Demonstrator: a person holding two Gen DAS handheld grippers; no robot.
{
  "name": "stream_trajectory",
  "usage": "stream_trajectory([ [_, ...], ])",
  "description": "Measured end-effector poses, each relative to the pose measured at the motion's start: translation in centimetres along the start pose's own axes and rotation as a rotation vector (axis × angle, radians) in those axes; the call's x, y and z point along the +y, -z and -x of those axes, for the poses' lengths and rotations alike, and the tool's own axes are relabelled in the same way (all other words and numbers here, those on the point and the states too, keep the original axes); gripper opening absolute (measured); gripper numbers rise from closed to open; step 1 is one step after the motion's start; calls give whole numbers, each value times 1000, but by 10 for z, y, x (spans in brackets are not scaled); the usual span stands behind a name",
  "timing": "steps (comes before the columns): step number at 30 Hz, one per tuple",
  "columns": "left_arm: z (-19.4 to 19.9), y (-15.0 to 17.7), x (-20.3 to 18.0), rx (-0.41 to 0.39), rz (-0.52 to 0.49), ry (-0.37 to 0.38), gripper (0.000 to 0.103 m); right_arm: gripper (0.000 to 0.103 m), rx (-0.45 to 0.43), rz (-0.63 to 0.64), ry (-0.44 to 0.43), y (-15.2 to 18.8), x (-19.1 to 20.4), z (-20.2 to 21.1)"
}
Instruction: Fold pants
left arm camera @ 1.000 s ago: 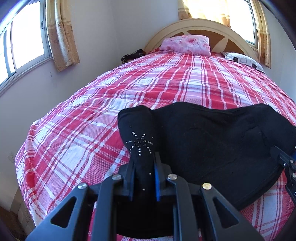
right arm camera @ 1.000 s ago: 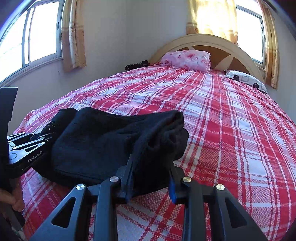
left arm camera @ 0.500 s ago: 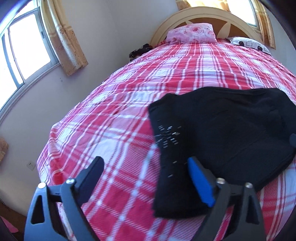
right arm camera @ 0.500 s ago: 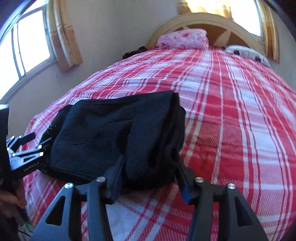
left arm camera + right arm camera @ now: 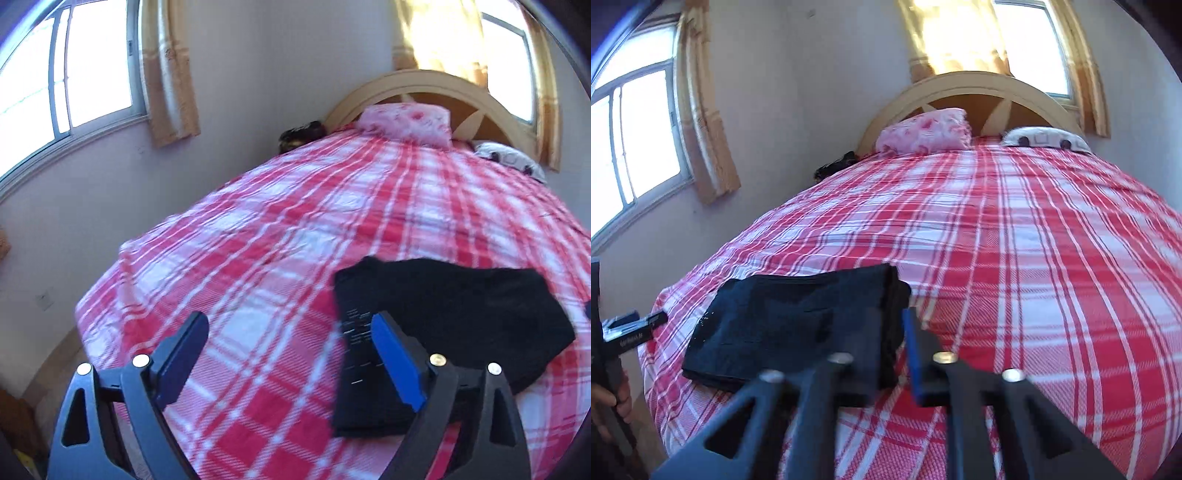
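Observation:
The black pants (image 5: pixel 454 310) lie folded in a flat rectangle on the near left corner of the bed, with small studs near one edge; they also show in the right wrist view (image 5: pixel 798 325). My left gripper (image 5: pixel 288 332) is wide open and empty, above the bed to the left of the pants. My right gripper (image 5: pixel 890 328) is open with a narrow gap, raised just behind the right edge of the pants, holding nothing. The left gripper also shows at the left edge of the right wrist view (image 5: pixel 631 325), in a hand.
The bed (image 5: pixel 1034 240) has a red and white plaid cover. A pink pillow (image 5: pixel 927 134) and a patterned pillow (image 5: pixel 1045 138) lie by the arched headboard (image 5: pixel 975 88). A dark object (image 5: pixel 301 133) sits at the bed's far left corner. Windows with curtains and walls surround the bed.
Both grippers let go of the pants and drew back and up. The left jaws opened wide. The pants now lie flat on the bed.

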State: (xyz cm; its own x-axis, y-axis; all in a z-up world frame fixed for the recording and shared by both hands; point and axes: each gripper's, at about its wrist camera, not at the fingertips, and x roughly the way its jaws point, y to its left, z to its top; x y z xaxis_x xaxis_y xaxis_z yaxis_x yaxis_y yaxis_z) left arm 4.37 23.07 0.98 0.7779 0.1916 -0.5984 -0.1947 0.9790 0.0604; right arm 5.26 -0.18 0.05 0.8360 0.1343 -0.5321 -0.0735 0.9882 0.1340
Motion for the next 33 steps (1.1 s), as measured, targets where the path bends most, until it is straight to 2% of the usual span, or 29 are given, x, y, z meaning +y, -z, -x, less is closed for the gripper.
stream_trajectory([
  [1,-3,-2,-10,7,-10,19,87,9,8,13,-22,-3,4,-3],
  [3,-11,-2,-30,25,-31,52,87,9,8,43,-35,-5,15,-10],
  [7,-31,8,-61,83,-64,54,87,9,73,46,-44,0,25,-36],
  [8,-35,11,-64,95,-69,51,87,9,110,39,-37,5,25,-46],
  [11,-41,21,-67,124,-70,40,87,9,150,15,-22,18,18,-63],
  [16,-45,25,-65,127,-52,45,88,10,117,75,3,30,21,-68],
  [18,-46,27,-66,120,-55,31,93,10,109,106,22,31,25,-68],
  [21,-51,33,-63,111,-42,14,100,10,100,81,-1,31,19,-67],
  [27,-57,33,-56,135,-2,44,103,11,88,76,-7,33,20,-66],
  [30,-60,33,-51,156,27,78,103,21,86,88,-15,34,22,-66],
  [31,-61,33,-49,163,43,89,103,32,86,93,-27,34,23,-66],
  [32,-62,34,-48,170,56,99,103,47,88,105,-47,34,25,-65],
  [33,-61,34,-46,174,68,104,103,55,90,122,-65,35,29,-65],
])
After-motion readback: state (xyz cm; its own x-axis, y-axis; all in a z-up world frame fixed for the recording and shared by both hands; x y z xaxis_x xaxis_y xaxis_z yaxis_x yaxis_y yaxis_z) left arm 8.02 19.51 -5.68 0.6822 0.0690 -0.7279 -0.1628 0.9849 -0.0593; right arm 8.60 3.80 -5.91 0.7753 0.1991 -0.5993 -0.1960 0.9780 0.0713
